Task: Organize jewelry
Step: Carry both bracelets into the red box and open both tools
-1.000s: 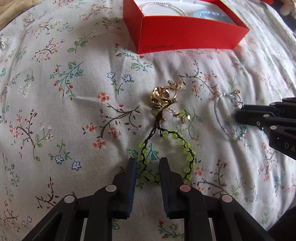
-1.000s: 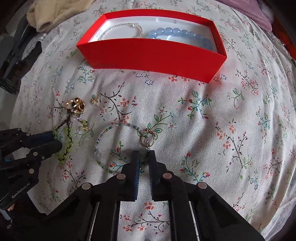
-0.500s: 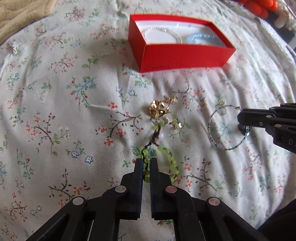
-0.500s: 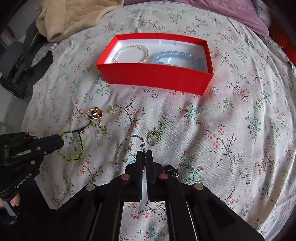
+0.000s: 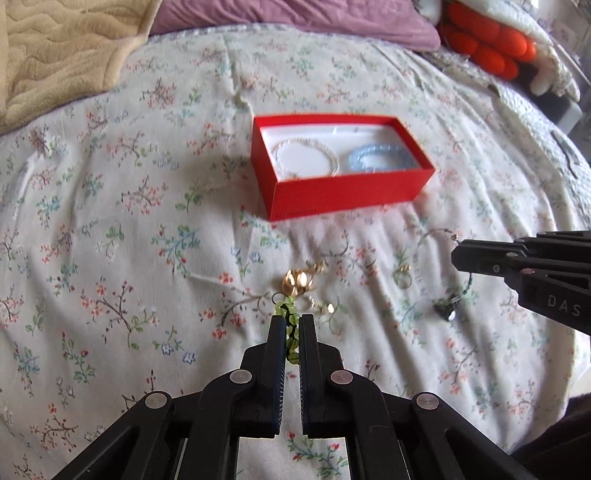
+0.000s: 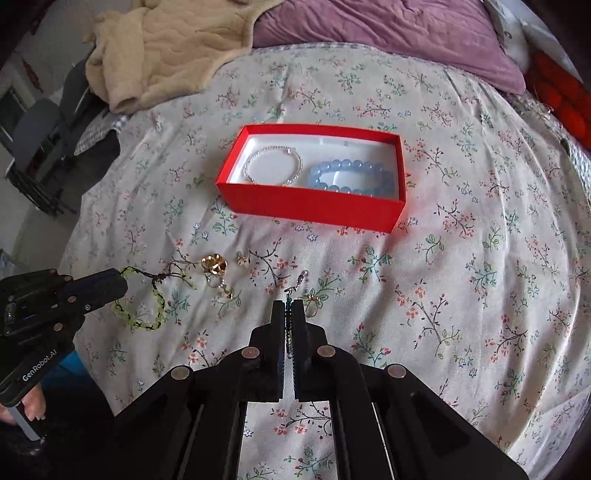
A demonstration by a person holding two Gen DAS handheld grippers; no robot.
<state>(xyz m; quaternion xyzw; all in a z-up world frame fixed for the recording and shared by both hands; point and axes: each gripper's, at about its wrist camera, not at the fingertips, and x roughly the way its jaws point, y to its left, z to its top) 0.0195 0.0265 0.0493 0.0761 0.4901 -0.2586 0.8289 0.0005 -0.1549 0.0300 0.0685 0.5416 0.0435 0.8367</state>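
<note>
Your left gripper [image 5: 291, 328] is pinched on the green bead bracelet [image 5: 290, 325]: the beads and dark cord sit between the two pads in the left wrist view. From the right wrist view the same bracelet [image 6: 142, 299] hangs in a loop from the left gripper's [image 6: 116, 286] tip, off to the left, over the floral sheet [image 6: 461, 295].

Your right gripper [image 6: 290, 314] is pressed together on the thin teal bead bracelet [image 6: 289, 325]; the strand runs up between the pads and its clasp end pokes out past the tips. In the left wrist view that bracelet [image 5: 456, 295] dangles from the right gripper's [image 5: 458, 254] tip at the right edge, a dark piece at its low end. Can't tell whether that end touches the sheet.

Loose on the sheet, between the two grippers: a gold flower ring [image 6: 214, 264], a small gold earring [image 6: 242, 259] just beside it, a pale dangle piece [image 6: 221, 288] below the ring, and a thin gold ring [image 5: 402, 278] nearer the right gripper.

The red box [image 6: 314, 212] sits open farther back, well apart from both grippers. Inside: a white pearl bracelet [image 6: 273, 166] on the left half, a blue bead bracelet [image 6: 351, 177] on the right half, both lying flat.

A beige blanket [image 6: 155, 48] and purple pillow [image 6: 388, 33] lie at the far end of the bed.
</note>
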